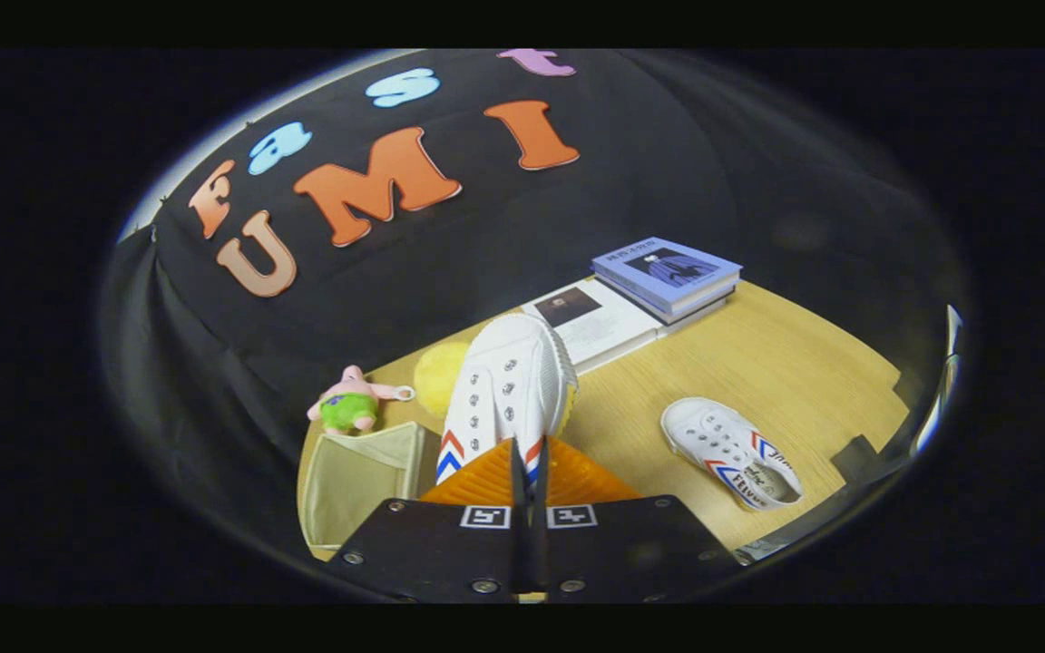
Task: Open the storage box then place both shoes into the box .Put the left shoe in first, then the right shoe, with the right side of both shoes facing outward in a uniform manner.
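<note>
My gripper (529, 453) is shut on a white canvas shoe (506, 385) with red and blue chevrons, pinching its heel end; the shoe's toe points away from me, lifted above the table. A second white shoe (729, 450) of the same kind lies on the wooden table (786, 381) to the right of the fingers, its opening facing me. The beige storage box (361, 479) stands open just left of the fingers, below the held shoe.
A pink and green plush toy (350, 404) and a yellow ball (439, 376) lie beyond the box. Two stacked books (668, 277) and a white book (597, 328) sit at the far side of the table. Black tape patches (856, 453) mark the table's right edge.
</note>
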Available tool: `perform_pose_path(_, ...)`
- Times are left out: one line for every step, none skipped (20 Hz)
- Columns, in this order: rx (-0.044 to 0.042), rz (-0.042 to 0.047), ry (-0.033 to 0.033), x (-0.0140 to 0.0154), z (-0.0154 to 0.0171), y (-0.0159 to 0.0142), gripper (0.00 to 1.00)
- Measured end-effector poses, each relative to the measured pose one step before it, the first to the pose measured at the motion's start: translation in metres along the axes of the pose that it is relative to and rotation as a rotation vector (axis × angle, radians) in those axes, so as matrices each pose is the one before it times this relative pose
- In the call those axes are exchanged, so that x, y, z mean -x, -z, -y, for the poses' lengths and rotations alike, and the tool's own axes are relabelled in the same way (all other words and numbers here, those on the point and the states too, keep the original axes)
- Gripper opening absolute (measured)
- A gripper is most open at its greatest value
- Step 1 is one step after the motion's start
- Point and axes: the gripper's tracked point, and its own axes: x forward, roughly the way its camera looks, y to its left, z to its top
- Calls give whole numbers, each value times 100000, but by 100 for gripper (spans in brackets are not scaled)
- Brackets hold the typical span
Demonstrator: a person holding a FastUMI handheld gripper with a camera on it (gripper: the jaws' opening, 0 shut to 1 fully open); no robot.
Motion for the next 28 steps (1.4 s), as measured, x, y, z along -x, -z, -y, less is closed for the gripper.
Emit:
perform_pose_path(320, 1135, -2211, 379, -1581, -318, 0)
perform_pose_path(651, 510, -1956, 254, -1506, -12, 0)
perform_pose_path(977, 341, -1990, 134, -1571, 44, 0)
perform_pose_path(1050, 177, -1908, 71, -1532, 214, 0)
perform_pose_path(1077, -199, -1736, -268, -1490, 281, 0)
perform_pose_path(1003, -403, -1550, -121, -1382, 594, 0)
perform_pose_path(998, -768, -1241, -288, -1239, 644, 0)
perform_pose_path(1263, -1544, -1140, -463, -1204, 896, 0)
perform_pose_path(1064, -1461, -980, -368, -1085, 936, 0)
perform_pose_path(1243, -1538, -944, -512, -939, 885, 0)
perform_pose_path(1435, -1428, -596, -730, -931, 855, 0)
perform_pose_path(1129, -945, 185, -627, -548, 681, 0)
perform_pose_path(1578, -844, 610, -668, -431, 520, 0)
perform_pose_path(1515, -576, 865, -671, -206, 611, 0)
perform_pose_path(1287, -1099, 679, -637, -315, 586, 0)
perform_pose_path(753, -1139, 176, -612, -381, 767, 0)
perform_pose_path(387, -1518, -363, -467, -382, 677, 0)
perform_pose_path(-30, -1734, -190, -594, -286, 690, 0)
perform_pose_path(178, -1575, -222, -267, -399, 729, 0)
perform_pose_path(539, -1512, -191, -224, -358, 725, 0)
perform_pose_path(735, -1333, -186, -51, -216, 556, 0)
perform_pose_path(598, -1176, 145, 39, -70, 484, 0)
perform_pose_path(542, -1183, 265, -30, 79, 431, 1)
perform_pose_path(331, -938, 297, 72, 21, 365, 1)
perform_pose_path(522, -742, -30, 129, -15, 217, 1)
perform_pose_path(619, -878, -466, -99, -12, 178, 1)
perform_pose_path(588, -1054, -909, -99, -212, 229, 1)
perform_pose_path(1006, -850, -1049, -17, -149, 317, 1)
